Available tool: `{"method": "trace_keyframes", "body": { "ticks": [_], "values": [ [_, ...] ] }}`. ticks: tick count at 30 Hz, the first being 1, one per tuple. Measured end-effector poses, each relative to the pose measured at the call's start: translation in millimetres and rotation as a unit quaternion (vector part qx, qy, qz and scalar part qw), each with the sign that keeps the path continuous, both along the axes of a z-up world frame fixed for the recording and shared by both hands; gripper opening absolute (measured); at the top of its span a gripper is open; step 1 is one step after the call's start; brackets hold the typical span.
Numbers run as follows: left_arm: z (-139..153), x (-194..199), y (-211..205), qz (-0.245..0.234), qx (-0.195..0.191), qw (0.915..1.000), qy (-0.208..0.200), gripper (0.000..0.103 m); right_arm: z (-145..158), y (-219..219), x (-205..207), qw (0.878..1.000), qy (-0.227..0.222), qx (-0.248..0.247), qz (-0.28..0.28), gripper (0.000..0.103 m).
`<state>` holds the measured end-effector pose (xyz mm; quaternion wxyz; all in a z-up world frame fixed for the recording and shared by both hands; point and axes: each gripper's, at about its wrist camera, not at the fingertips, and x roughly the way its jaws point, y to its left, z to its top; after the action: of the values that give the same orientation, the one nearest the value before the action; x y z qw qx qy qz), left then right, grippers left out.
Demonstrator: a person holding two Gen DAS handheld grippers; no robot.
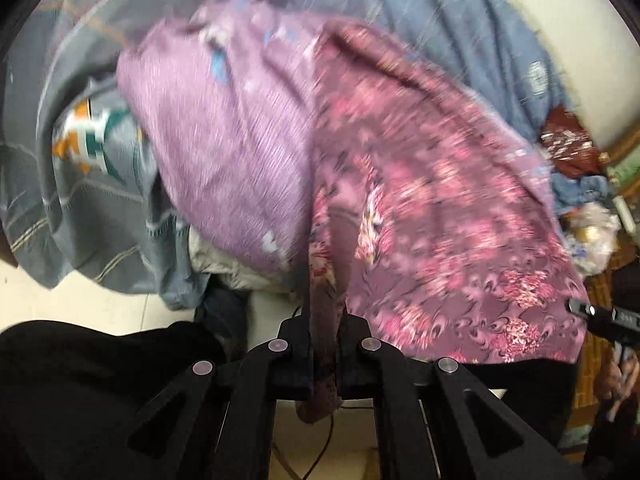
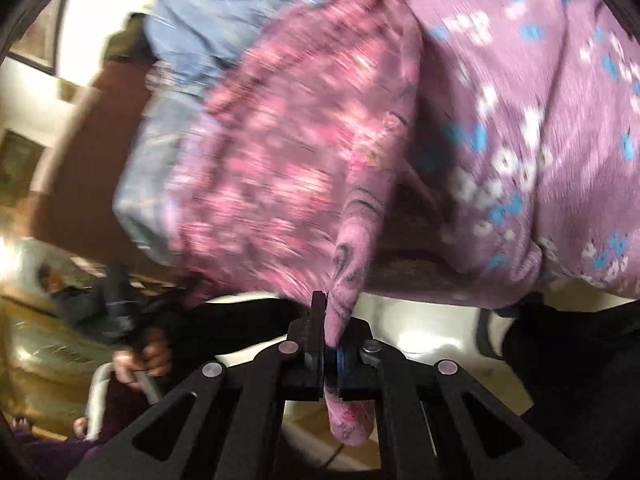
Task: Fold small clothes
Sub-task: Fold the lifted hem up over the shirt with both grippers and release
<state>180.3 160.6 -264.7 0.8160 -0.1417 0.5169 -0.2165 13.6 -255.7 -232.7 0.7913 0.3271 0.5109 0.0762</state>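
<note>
A pink floral garment [image 1: 432, 208] hangs stretched between both grippers, motion-blurred. My left gripper [image 1: 325, 316] is shut on one edge of it; a bunched tail of the fabric pokes out below the jaws. In the right wrist view the same floral garment [image 2: 280, 152] runs down into my right gripper [image 2: 334, 320], which is shut on a rolled edge, with a fold hanging under the fingers. Behind it lies a lilac garment [image 1: 224, 152] with small blue and white flowers [image 2: 520, 120], partly covered by the floral one.
A blue-grey bedsheet [image 1: 460, 20] covers the bed behind the clothes. A grey striped quilt [image 1: 92, 208] is heaped at the left. White floor tiles [image 1: 80, 300] show below. A person's hand [image 2: 140, 360] grips a metal frame at the lower left. Clutter [image 1: 580, 200] sits at the right.
</note>
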Motion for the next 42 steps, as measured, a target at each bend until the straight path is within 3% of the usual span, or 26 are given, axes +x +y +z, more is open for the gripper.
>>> {"method": "trace_keyframes", "body": {
  "ticks": [4,10,15,21,26,28,33,36,38,40,41,42],
  "values": [
    [42.9,-3.2,11.7,-0.023,-0.039,0.9985,-0.029,0.004,40.5,-15.8,3.0,0.997,-0.06,0.041,-0.009,0.003],
    [96.0,20.3,36.4,-0.029,-0.115,0.9914,-0.054,0.004,83.1,-39.9,26.0,0.983,-0.15,0.103,-0.033,0.003],
    [129.4,81.5,55.2,-0.006,-0.158,0.9853,-0.063,0.004,103.7,-65.8,69.7,0.97,-0.195,0.128,-0.065,0.003],
    [148.9,186.7,39.1,0.036,-0.151,0.9859,-0.063,0.004,101.0,-127.7,155.5,0.956,-0.21,0.155,-0.133,0.003],
    [119.8,293.5,1.6,0.07,-0.115,0.9903,-0.034,0.004,56.5,-186.5,240.2,0.946,-0.186,0.17,-0.204,0.003],
    [87.8,344.9,-19.2,0.08,-0.104,0.9914,-0.002,0.004,25.2,-210.6,271.7,0.939,-0.169,0.18,-0.238,0.003],
    [6.3,429.0,-72.0,0.102,-0.071,0.99,0.067,0.004,-68.6,-260.6,332.4,0.922,-0.106,0.215,-0.304,0.005],
    [-30.2,460.3,-82.3,0.122,-0.11,0.9826,0.087,0.005,-116.3,-279.6,343.2,0.899,-0.07,0.273,-0.336,0.009],
    [-42.9,472.1,-80.3,0.134,-0.158,0.9742,0.09,0.006,-119.6,-288.4,347.6,0.894,-0.072,0.301,-0.324,0.011],
    [-50.1,477.1,-74.0,0.155,-0.216,0.9597,0.092,0.007,-103.0,-293.3,344.7,0.9,-0.103,0.279,-0.318,0.042],
    [-49.4,476.6,-71.4,0.165,-0.235,0.9534,0.092,0.009,-94.2,-292.7,340.7,0.9,-0.121,0.275,-0.315,0.05],
    [-42.2,473.8,-70.5,0.175,-0.246,0.9499,0.08,0.017,-84.5,-291.5,334.9,0.9,-0.134,0.267,-0.318,0.062]
  ]
}}
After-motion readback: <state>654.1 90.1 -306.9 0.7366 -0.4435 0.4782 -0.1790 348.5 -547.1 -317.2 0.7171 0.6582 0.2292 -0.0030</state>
